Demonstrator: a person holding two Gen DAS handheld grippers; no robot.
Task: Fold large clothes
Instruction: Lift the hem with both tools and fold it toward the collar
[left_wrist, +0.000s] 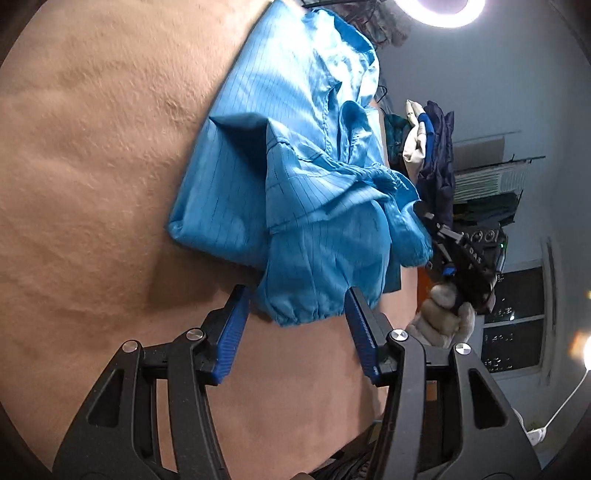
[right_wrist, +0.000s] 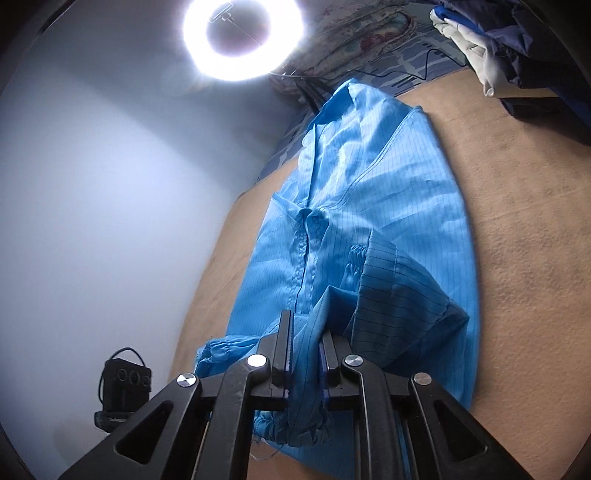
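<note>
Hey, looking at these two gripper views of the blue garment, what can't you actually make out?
- Left wrist view: the right gripper fingertips, hidden behind the blue garment.
- Right wrist view: the cloth deep between the fingers, covered by the gripper body; the left gripper is out of frame.
- Both views: the garment's underside, flat on the tan surface.
- Left wrist view: the pile of clothes, too small to identify.

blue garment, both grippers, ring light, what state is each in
blue garment: partly folded on the tan surface, sleeves laid inward
elastic cuff: between the left pads, untouched
left gripper: open
right gripper: shut on a fold of the garment
ring light: on
</note>
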